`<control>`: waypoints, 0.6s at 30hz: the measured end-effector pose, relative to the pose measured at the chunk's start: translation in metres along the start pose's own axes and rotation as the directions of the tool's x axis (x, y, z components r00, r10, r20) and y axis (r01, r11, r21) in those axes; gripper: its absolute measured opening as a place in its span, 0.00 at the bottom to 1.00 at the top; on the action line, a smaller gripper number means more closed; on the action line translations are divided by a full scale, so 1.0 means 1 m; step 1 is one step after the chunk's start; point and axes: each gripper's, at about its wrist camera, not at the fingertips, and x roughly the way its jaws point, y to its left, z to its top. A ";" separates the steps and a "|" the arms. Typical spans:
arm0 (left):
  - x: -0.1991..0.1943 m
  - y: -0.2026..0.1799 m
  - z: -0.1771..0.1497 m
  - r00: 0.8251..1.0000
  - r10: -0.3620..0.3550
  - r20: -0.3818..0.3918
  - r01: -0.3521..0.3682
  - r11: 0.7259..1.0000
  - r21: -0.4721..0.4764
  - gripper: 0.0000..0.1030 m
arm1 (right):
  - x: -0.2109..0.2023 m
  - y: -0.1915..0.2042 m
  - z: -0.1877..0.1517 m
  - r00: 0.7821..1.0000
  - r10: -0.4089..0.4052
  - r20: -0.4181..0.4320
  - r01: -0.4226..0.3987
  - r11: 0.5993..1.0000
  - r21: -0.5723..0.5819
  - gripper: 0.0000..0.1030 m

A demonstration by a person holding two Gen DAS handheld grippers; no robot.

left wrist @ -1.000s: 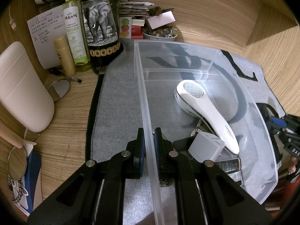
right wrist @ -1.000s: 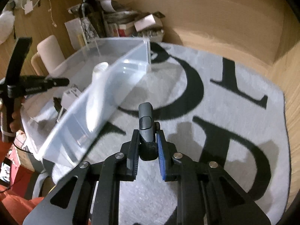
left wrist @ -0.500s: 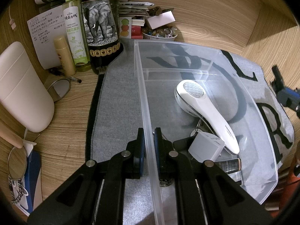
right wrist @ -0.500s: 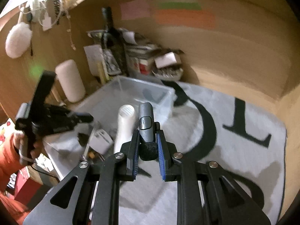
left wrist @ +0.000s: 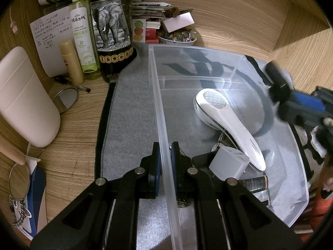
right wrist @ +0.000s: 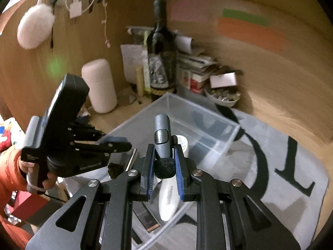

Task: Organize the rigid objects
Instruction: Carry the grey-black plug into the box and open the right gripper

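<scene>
Grey device held over the clear bin

The right gripper point(right wrist: 164, 166) clamps a grey stick-shaped device point(right wrist: 162, 135) upright between its pads, above the clear plastic bin point(left wrist: 270, 66), whose side wall the left gripper point(left wrist: 165, 162) pinches.

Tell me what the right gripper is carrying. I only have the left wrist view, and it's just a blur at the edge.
Observer: The right gripper is shut on a slim grey device with a button on its face, pointing away from the camera.
Operator: Where is it relative to the bin?
Observer: The right wrist view looks past it into the clear bin; the white handheld device lies directly behind the gripper.
Operator: What's holding the left gripper?
Observer: A hand with an orange sleeve grips the handle of the left gripper.
</scene>
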 end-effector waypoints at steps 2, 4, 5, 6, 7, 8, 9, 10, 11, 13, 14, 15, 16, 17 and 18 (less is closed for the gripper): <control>0.000 0.000 0.000 1.000 0.000 0.000 0.000 1.000 0.000 0.09 | 0.011 0.003 -0.001 0.999 0.001 -0.032 -0.001 1.000 -0.007 0.16; 0.000 0.000 0.000 1.000 0.000 0.000 0.000 1.000 0.000 0.09 | 0.019 0.006 -0.001 0.998 0.007 -0.060 -0.007 1.000 -0.008 0.16; 0.000 0.000 0.000 1.000 0.000 0.000 0.000 1.000 0.000 0.09 | 0.024 0.007 -0.002 0.997 0.010 -0.073 -0.011 1.000 -0.009 0.16; 0.000 0.000 0.000 1.000 0.000 0.000 0.000 1.000 0.000 0.09 | 0.027 0.007 -0.002 0.996 0.012 -0.084 -0.013 1.000 -0.011 0.16; 0.000 0.000 0.000 1.000 0.000 0.000 0.000 1.000 0.000 0.09 | 0.031 0.008 -0.002 0.995 0.014 -0.096 -0.015 1.000 -0.015 0.16; 0.000 0.000 0.000 1.000 0.000 0.000 0.000 1.000 0.000 0.09 | 0.034 0.009 -0.003 0.994 0.014 -0.108 -0.016 1.000 -0.018 0.16; 0.000 0.000 0.000 1.000 0.000 0.000 0.000 1.000 0.000 0.09 | 0.038 0.010 -0.003 0.993 0.011 -0.121 -0.014 1.000 -0.022 0.16; 0.000 0.000 0.000 1.000 0.000 0.000 0.000 1.000 0.000 0.09 | 0.040 0.011 -0.003 0.992 0.007 -0.127 -0.010 1.000 -0.024 0.16; 0.000 0.000 0.000 1.000 0.000 0.000 0.000 1.000 0.000 0.09 | 0.042 0.011 -0.004 0.991 0.002 -0.134 -0.005 1.000 -0.025 0.16; 0.000 0.000 0.000 1.000 -0.001 0.000 0.001 1.000 0.000 0.09 | 0.045 0.011 -0.005 0.990 -0.005 -0.139 0.001 1.000 -0.025 0.16; 0.000 0.000 0.000 1.000 0.000 0.000 0.000 1.000 0.000 0.09 | 0.045 0.011 -0.006 0.990 -0.011 -0.140 0.008 1.000 -0.021 0.16; 0.000 0.000 0.000 1.000 0.000 0.000 0.000 1.000 0.000 0.09 | 0.047 0.010 -0.006 0.989 -0.011 -0.148 0.009 1.000 -0.018 0.16; 0.000 0.000 0.000 1.000 0.000 0.000 0.000 1.000 0.001 0.09 | 0.047 0.010 -0.006 0.988 -0.008 -0.153 0.007 1.000 -0.013 0.17; 0.000 0.000 0.000 1.000 0.000 0.000 0.000 1.000 0.001 0.09 | 0.046 0.009 -0.006 0.988 -0.007 -0.154 0.006 1.000 -0.008 0.19; 0.000 0.000 0.000 1.000 0.000 0.000 0.000 1.000 0.000 0.09 | 0.045 0.009 -0.006 0.988 -0.011 -0.151 0.010 1.000 -0.007 0.23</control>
